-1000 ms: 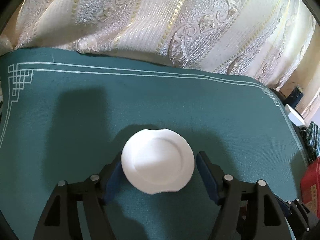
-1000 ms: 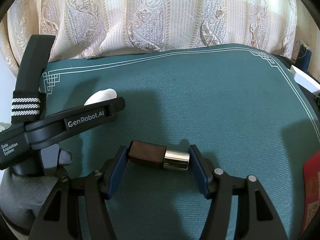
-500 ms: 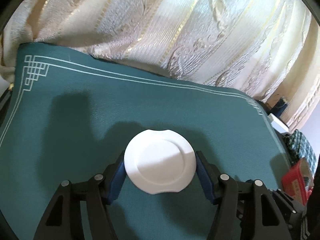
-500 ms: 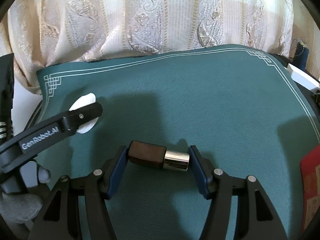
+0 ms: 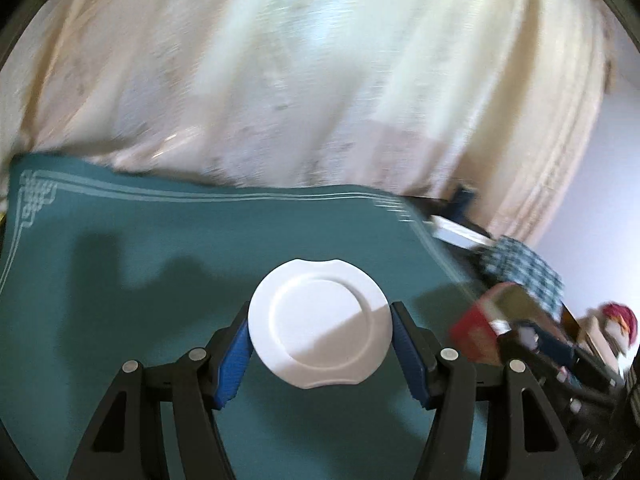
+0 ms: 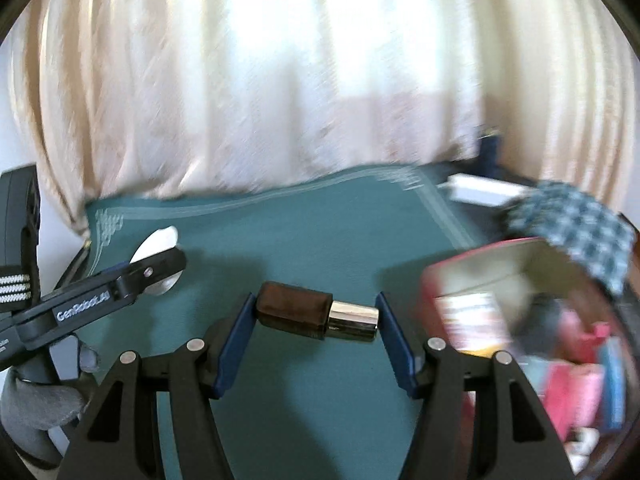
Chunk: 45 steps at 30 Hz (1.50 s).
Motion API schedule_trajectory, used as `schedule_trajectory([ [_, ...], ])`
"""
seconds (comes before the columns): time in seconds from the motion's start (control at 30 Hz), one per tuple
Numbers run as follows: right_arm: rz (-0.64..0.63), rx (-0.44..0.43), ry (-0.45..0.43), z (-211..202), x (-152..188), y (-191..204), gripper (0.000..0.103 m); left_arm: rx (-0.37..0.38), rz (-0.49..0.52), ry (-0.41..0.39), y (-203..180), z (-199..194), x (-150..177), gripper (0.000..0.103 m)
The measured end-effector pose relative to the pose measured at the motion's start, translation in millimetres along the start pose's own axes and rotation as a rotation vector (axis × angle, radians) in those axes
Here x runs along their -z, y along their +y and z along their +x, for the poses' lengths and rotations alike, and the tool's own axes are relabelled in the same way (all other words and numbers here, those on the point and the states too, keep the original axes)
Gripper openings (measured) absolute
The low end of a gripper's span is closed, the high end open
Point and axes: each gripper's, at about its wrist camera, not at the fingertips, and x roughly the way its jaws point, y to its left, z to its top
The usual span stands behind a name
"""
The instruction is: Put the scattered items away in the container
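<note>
Now the big green cloth-covered table [image 6: 320, 240] is seen below both tools, and the round red tin container [image 6: 532, 320] sits at its right edge, already part full of small pink and blue things. A blue and white checked cloth [image 6: 576, 224] lies just behind the tin.

The step in hand is judged to be the carry to the tin. It is best done slowly, because both pictures are blurred. Each thing should be brought right over the open tin before the jaws are let go. The things should be dropped in one at a time, so the two tools are not bumped together. The disc should be kept flat, since only its thin edge is held and it could slip out.

The round white plastic disc [image 5: 319, 323] is held in the left gripper [image 5: 320, 344], up above the cloth. The jaws are pressed on its two sides. The tool is pointed forward and a little down, and the tin is seen to its right.

The small dark brown bottle with a shiny silver cap [image 6: 316, 316] is held in the right gripper [image 6: 316, 340], lying on its side. One jaw is pressed on its bottom end and one on the cap. This tool is near the tin, with its rim just beside the right jaw.
</note>
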Motion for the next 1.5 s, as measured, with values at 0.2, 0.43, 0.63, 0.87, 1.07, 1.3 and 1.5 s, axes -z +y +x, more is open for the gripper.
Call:
schedule_trajectory([
  [0.2, 0.071, 0.140, -0.067, -55, 2, -76, 0.065, 0.131, 0.080, 0.021, -81, 3, 7, 0.066],
  [0.43, 0.155, 0.236, -0.060, -83, 20, -151, 0.065, 0.241, 0.186, 0.078, -173, 25, 22, 0.067],
  [0.63, 0.150, 0.230, -0.042, -85, 29, -163, 0.065, 0.262, 0.233, 0.119, -214, 41, 35, 0.067],
  [0.87, 0.176, 0.203, -0.041, -85, 36, -171, 0.075, 0.259, 0.233, 0.143, -223, 49, 38, 0.074],
  [1.07, 0.206, 0.204, -0.056, -93, 36, -175, 0.077, 0.257, 0.218, 0.113, -219, 38, 35, 0.079],
  [1.3, 0.183, 0.174, -0.069, -101, 34, -152, 0.078, 0.146, 0.146, 0.011, -187, 9, 35, 0.101],
  [1.5, 0.107, 0.178, -0.060, -111, 34, -119, 0.080, 0.136, 0.166, -0.039, -173, -22, 48, 0.102],
])
